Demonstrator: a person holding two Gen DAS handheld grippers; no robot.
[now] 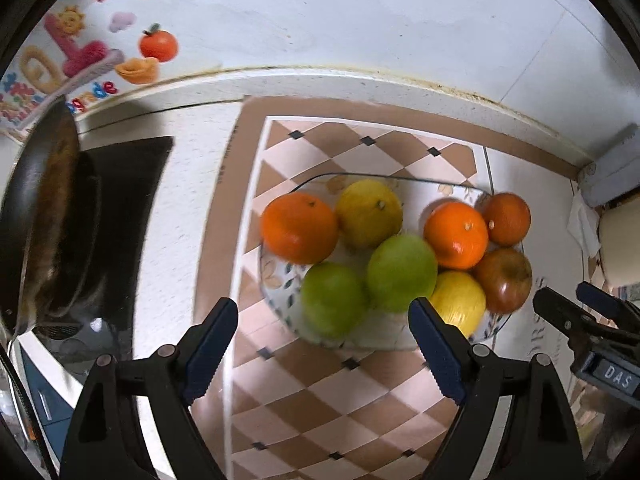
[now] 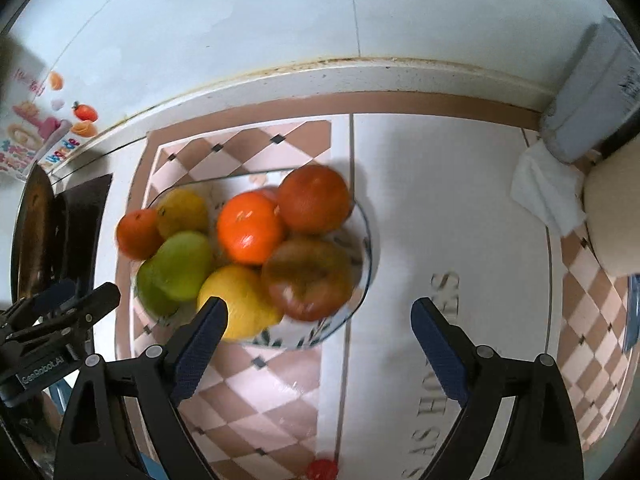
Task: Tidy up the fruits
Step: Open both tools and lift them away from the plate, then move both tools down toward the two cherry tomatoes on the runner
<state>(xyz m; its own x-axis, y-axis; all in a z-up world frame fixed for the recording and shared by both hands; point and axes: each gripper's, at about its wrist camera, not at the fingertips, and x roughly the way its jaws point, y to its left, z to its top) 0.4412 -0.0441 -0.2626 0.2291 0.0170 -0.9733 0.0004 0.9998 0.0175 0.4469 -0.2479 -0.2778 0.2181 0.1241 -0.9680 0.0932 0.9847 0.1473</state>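
A glass plate [image 1: 280, 304] [image 2: 366, 256] on a checkered mat holds several fruits: oranges [image 1: 299, 227] [image 2: 250, 227], lemons [image 1: 369, 213] [image 2: 240, 300], green fruits [image 1: 401, 267] [image 2: 184, 266] and red apples [image 1: 505, 280] [image 2: 308, 278]. My left gripper [image 1: 323, 322] is open and empty, hovering above the plate's near edge over the green fruits. My right gripper [image 2: 319, 322] is open and empty, above the plate's near right edge; its left finger [image 2: 202, 338] overlaps the lemon in view. It shows at the right of the left wrist view [image 1: 576, 312].
A black pan [image 1: 44, 216] sits on a dark stove [image 1: 120, 208] at left. A grey container [image 2: 592, 92] and white tissue [image 2: 548, 192] stand at the back right. A cream object [image 2: 616, 216] is at the right. The tiled wall runs behind.
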